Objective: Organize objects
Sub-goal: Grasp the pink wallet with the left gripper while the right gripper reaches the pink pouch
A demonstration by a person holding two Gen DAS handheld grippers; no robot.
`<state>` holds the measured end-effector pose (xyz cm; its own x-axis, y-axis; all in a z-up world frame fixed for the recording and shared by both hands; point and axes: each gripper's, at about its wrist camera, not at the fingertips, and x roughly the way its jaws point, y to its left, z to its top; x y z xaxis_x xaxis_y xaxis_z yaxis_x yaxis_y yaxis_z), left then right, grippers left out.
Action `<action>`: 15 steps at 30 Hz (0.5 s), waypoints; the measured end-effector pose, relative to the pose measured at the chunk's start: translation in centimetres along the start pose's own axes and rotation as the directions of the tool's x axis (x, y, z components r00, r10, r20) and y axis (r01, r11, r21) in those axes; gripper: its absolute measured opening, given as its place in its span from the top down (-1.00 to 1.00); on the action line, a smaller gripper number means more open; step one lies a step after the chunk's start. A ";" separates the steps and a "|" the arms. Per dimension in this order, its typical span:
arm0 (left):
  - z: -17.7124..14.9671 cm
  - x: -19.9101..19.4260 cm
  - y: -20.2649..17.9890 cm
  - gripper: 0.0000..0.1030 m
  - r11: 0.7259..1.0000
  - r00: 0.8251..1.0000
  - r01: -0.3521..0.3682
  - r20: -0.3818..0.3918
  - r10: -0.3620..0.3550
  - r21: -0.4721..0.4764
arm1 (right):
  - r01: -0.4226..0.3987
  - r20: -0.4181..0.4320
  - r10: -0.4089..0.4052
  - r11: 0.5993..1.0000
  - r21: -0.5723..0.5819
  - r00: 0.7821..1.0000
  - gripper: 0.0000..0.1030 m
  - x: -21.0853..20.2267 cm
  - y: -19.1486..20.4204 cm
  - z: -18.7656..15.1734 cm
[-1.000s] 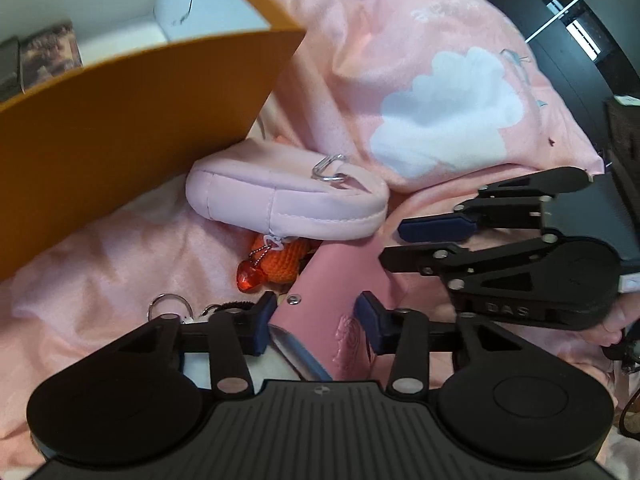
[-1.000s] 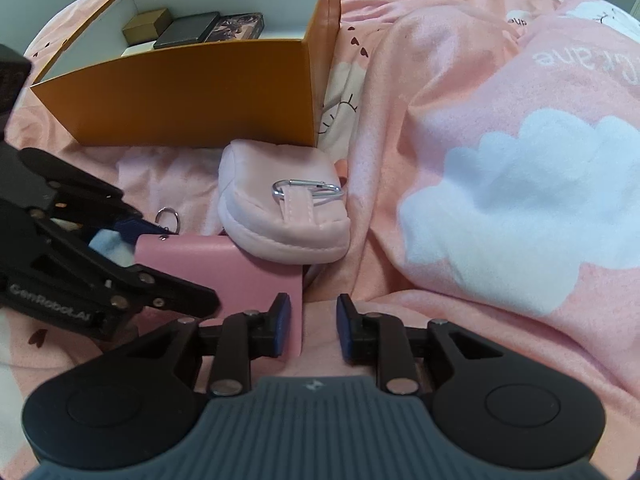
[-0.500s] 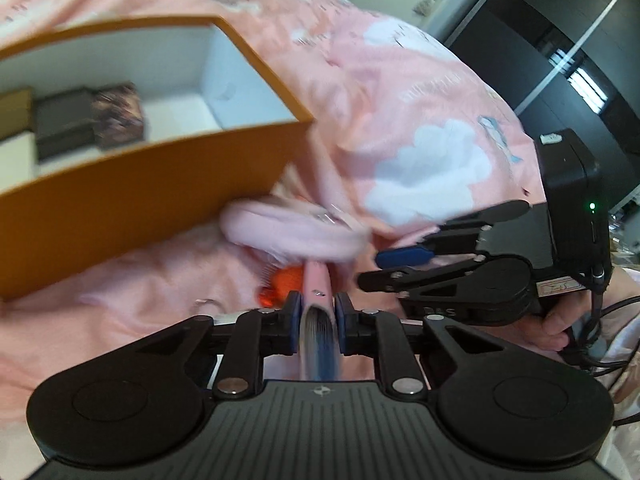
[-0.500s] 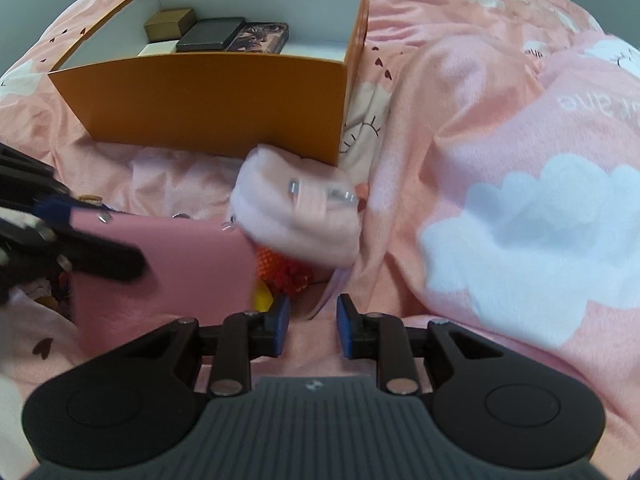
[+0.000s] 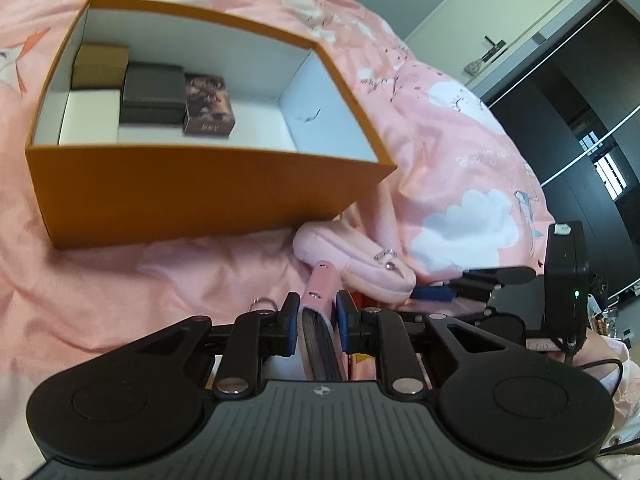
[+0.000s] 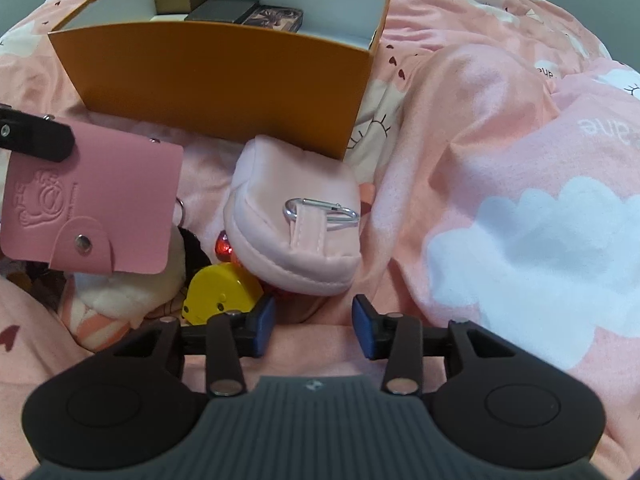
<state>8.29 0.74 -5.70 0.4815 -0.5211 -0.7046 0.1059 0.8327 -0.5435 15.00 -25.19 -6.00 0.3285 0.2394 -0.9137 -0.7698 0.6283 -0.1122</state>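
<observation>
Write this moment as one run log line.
left hand-held gripper: shut on card holder | right hand-held gripper: opening, empty | pouch: beside box

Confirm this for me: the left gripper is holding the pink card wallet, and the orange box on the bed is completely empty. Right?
Not quite. The left gripper does hold the pink card wallet, jaws clamped on it, but the orange box is not empty. The left wrist view shows a tan box, a dark box and a patterned box lined up along its left end.
</observation>
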 end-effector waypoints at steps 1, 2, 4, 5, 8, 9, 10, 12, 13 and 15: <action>-0.1 0.1 0.0 0.56 1.000 1.000 -0.001 -0.013 0.001 0.001 | 0.004 0.006 -0.004 1.000 0.000 1.000 0.14 0.0 0.0 0.0; -0.1 0.3 -0.1 0.56 1.000 1.000 0.001 -0.030 -0.001 0.010 | 0.008 0.017 -0.008 1.000 -0.004 1.000 0.14 -0.1 0.0 0.1; -0.4 0.8 -0.2 0.56 1.000 0.998 0.010 -0.064 -0.009 0.020 | 0.015 0.037 -0.014 1.000 -0.019 0.999 0.14 -0.1 0.1 0.3; -0.5 1.0 -0.3 0.56 1.000 0.997 0.011 -0.076 -0.009 0.026 | 0.023 0.046 -0.022 0.999 -0.031 0.999 0.14 -0.2 0.1 0.5; -0.7 1.9 -0.7 0.56 0.999 0.995 0.022 -0.101 -0.020 0.024 | 0.067 0.078 -0.061 0.995 -0.076 0.995 0.14 0.0 0.5 1.0; -0.7 2.2 -0.8 0.56 0.999 0.994 0.022 -0.109 -0.018 0.028 | 0.074 0.090 -0.067 0.994 -0.086 0.994 0.14 0.0 0.6 1.1; -0.8 2.5 -0.9 0.56 0.999 0.993 0.022 -0.117 -0.018 0.031 | 0.077 0.101 -0.067 0.993 -0.092 0.993 0.14 0.0 0.7 1.3; -0.9 2.9 -1.1 0.56 0.999 0.991 0.025 -0.131 -0.021 0.031 | 0.083 0.126 -0.070 0.991 -0.103 0.990 0.15 -0.1 0.8 1.7; -0.9 3.1 -1.2 0.56 0.999 0.990 0.026 -0.137 -0.021 0.032 | 0.090 0.140 -0.074 0.990 -0.111 0.987 0.15 0.0 0.8 1.9; -1.2 3.0 -1.4 0.55 0.999 0.990 0.022 -0.137 -0.016 0.040 | 0.112 0.175 -0.088 0.985 -0.130 0.981 0.15 -0.2 1.1 2.2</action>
<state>8.59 -2.20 -7.61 0.3559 -0.5551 -0.7518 0.1512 0.8281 -0.5399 15.32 -22.92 -5.02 0.4859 0.3089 -0.8176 -0.7927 0.5497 -0.2635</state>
